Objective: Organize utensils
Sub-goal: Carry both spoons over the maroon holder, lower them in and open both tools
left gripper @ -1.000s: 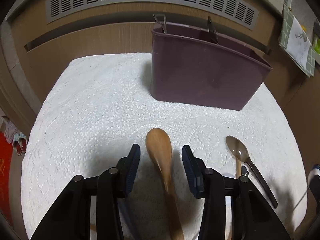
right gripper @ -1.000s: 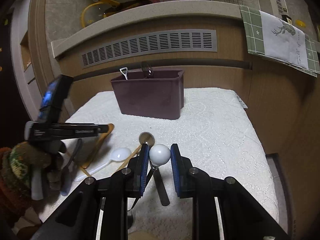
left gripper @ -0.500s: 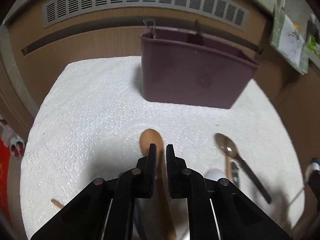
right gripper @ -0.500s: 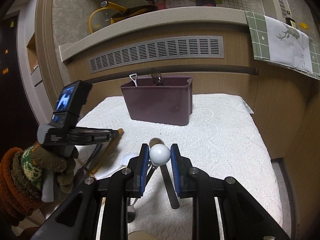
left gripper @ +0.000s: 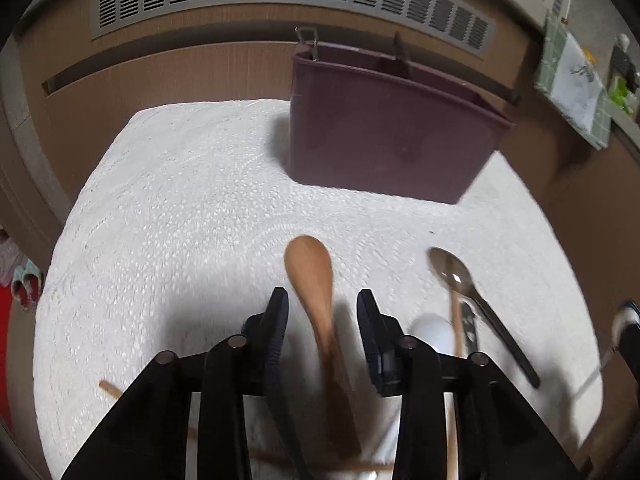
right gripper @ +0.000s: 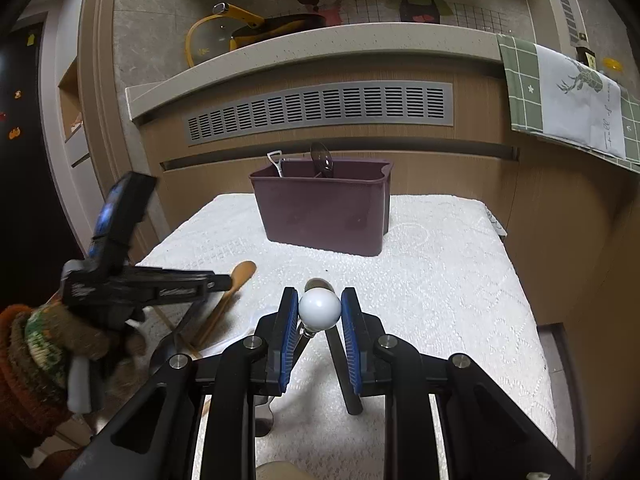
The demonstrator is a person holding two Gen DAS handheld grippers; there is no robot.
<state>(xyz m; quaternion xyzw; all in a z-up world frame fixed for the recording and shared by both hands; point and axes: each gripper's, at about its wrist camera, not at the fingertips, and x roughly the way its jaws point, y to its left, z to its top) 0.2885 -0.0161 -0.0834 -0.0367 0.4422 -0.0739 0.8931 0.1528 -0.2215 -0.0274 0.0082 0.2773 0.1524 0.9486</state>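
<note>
A wooden spoon (left gripper: 310,276) lies on the white cloth (left gripper: 180,200), its handle running back between the fingers of my left gripper (left gripper: 320,312), which is open above it. My right gripper (right gripper: 320,312) is shut on a white spoon (right gripper: 320,307), held above the cloth. The purple utensil bin (left gripper: 384,132) stands at the far side and holds two utensils (right gripper: 320,160). A dark metal spoon (left gripper: 456,276) lies to the right of the wooden one. In the right wrist view the left gripper (right gripper: 160,286) shows at the left over the wooden spoon (right gripper: 236,280).
A second white spoon (left gripper: 432,330) and thin wooden sticks (left gripper: 454,332) lie near the cloth's front. A wooden cabinet with a vent grille (right gripper: 320,110) stands behind the bin. A green towel (right gripper: 568,104) hangs at the right. The cloth's edges drop off on all sides.
My left gripper shut around the wooden spoon half a second ago and has opened again; the spoon lies on the cloth. My right gripper has risen with the white spoon.
</note>
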